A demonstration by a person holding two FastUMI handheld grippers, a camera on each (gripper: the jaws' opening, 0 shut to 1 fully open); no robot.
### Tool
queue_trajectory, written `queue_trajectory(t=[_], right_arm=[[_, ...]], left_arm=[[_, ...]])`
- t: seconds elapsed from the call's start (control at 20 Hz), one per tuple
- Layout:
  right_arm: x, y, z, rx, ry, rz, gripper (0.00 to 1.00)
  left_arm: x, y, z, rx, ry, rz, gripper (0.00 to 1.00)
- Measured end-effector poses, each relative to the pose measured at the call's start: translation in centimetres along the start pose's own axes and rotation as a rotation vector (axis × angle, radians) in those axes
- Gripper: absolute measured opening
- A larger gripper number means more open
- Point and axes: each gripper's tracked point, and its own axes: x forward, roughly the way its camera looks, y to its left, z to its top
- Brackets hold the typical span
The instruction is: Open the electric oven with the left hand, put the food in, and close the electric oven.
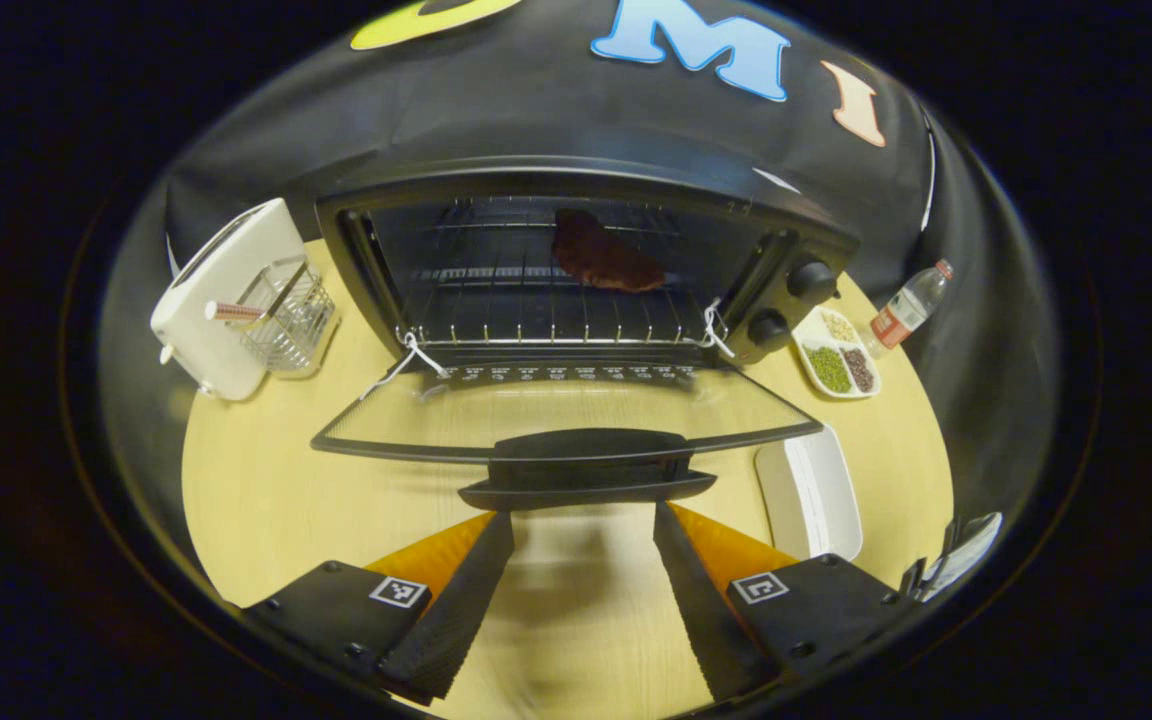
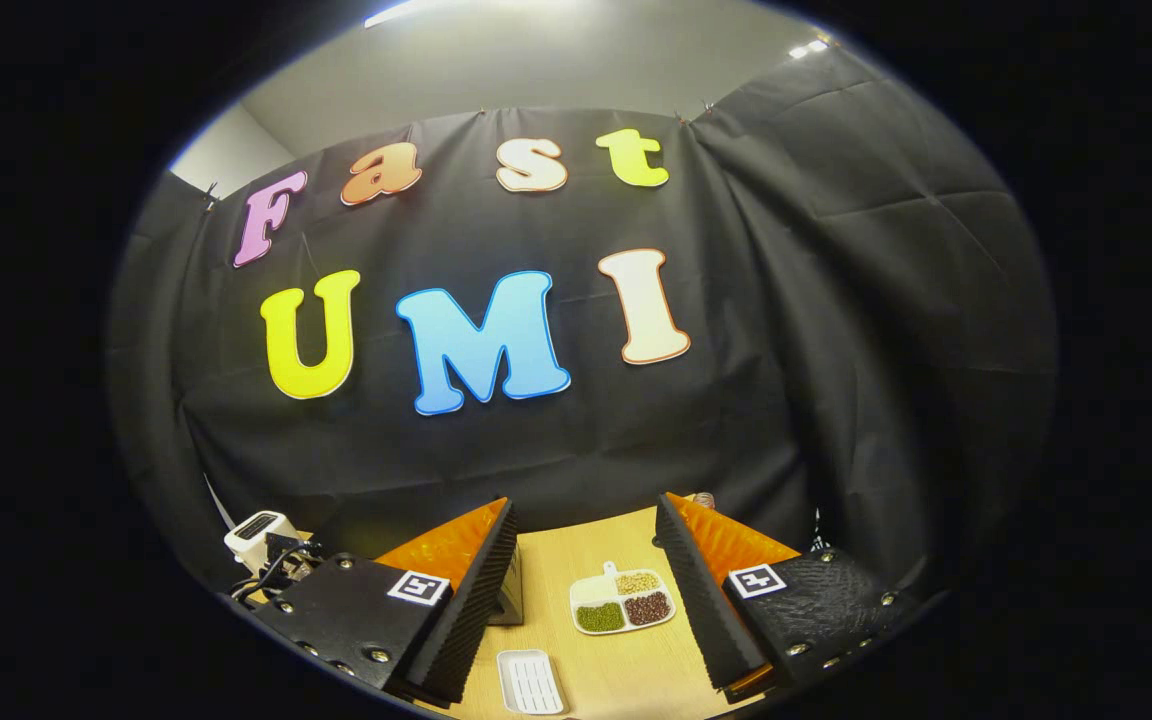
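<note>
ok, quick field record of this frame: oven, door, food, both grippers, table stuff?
oven: on the table, open
door: folded down flat, handle toward left gripper
food: dark piece lying on the rack inside
left gripper: open, empty, just short of the handle
right gripper: open, empty, raised, facing booth wall
table items: toaster, sectioned dish, bottle, white tray

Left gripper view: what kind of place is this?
Probably a staged kitchen set in a recording booth: an open toaster oven and a white toaster on a wooden table, backed by a black cloth wall.
</note>
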Motion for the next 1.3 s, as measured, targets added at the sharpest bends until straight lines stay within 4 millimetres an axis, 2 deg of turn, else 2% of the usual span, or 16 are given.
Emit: queue_trajectory(t=[0.15,0.3,0.5,0.8,0.95,1.05,1.3], right_arm=[[-0.2,0.0,-0.3,0.003,0.013,0.000,0.86],[-0.1,-0.4,-0.5,0.012,0.019,-0.009,0.86],[-0.2,-1.0,-0.6,0.020,0.022,-0.032,0.86],[-0.4,-1.5,-0.9,0.021,0.032,-0.048,0.86],[-0.3,-1.4,-0.6,-0.003,0.017,-0.036,0.86],[-0.2,-1.0,-0.3,-0.014,0.011,-0.012,0.86],[-0.2,1.8,0.9,-0.031,-0.006,0.064,0.86]], left_arm=[[-0.5,-0.1,1.1,0.035,-0.033,0.012,0.94],[-0.6,-0.3,2.4,0.022,-0.063,0.008,0.97],[-1.6,-0.3,4.3,0.013,-0.109,0.008,0.95],[-1.7,0.1,7.3,-0.001,-0.157,0.012,0.96],[-3.9,0.2,9.1,-0.001,-0.253,0.020,0.95],[-6.1,-0.3,10.6,-0.005,-0.333,0.014,0.95],[-14.3,-1.8,14.1,-0.008,-0.562,0.001,0.96]])
